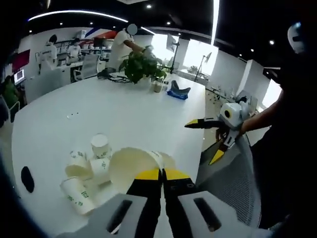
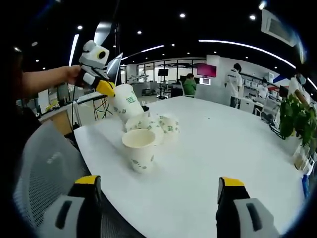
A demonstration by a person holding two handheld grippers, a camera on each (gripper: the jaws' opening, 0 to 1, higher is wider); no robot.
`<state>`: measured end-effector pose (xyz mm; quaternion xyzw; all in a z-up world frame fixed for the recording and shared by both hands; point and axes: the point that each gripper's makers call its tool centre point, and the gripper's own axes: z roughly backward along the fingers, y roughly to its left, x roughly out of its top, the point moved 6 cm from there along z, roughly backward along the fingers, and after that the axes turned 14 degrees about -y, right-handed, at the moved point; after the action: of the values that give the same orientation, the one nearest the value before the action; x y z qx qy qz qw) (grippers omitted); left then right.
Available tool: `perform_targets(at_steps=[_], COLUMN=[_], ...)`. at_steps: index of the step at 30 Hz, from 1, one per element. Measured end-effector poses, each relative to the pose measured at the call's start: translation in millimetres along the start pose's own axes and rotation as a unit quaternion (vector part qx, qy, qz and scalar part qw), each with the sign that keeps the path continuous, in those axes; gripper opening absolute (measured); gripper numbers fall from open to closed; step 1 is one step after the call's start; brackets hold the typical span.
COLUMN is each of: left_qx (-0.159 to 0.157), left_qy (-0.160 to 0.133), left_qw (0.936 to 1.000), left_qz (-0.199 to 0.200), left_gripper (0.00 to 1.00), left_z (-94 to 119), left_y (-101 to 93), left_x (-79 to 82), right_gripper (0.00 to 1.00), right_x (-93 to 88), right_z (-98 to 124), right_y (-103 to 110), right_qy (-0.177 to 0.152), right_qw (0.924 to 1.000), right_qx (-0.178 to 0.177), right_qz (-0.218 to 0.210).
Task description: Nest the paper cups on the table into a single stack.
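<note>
Cups (image 2: 148,124) sit ahead-left of the wide-spread right gripper (image 2: 157,191) — left gripper (image 1: 162,174), nearer, pinches one cup (image 1: 131,166).

The room was brightly and evenly lit by ceiling strip lights (image 1: 74,13) and small recessed spots (image 2: 182,15). Far beyond the left tool (image 1: 161,174), the windows (image 1: 200,54) were blown out to white. The white counter (image 2: 218,144) carried a soft sheen and only faint, short shadows under the paper cups (image 2: 140,148). Fisheye distortion bent straight lines towards the edges. Each tool's near body looked soft and slightly blurred.
</note>
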<state>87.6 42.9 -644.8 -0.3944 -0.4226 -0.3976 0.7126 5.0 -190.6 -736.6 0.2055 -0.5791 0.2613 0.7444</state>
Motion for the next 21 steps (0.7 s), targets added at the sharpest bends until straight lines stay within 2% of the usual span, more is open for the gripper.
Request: perform_targets(at_steps=[11,15,21], left_qx=[-0.033,-0.044,-0.052], left_qy=[0.033,0.065,0.083], left_qw=[0.9983,0.9948,0.9922], left_qz=[-0.036,-0.065,-0.077], left_gripper=[0.00,0.00,0.00], left_z=[-23,-31,-40], left_y=[-10.2,-13.1,-15.9], left_x=[-0.4,-4.2,-7.1], right_gripper=[0.99,0.99,0.98], right_x=[-2.9,-2.7,-2.8], right_z=[0,0,0], right_y=[-3,-2,-2], right_qy=[0.004,0.005,0.006], right_qw=[1.0000,1.0000,1.0000], right_qx=[-0.004,-0.004,-0.005], right_qz=[0.003,0.003,0.003])
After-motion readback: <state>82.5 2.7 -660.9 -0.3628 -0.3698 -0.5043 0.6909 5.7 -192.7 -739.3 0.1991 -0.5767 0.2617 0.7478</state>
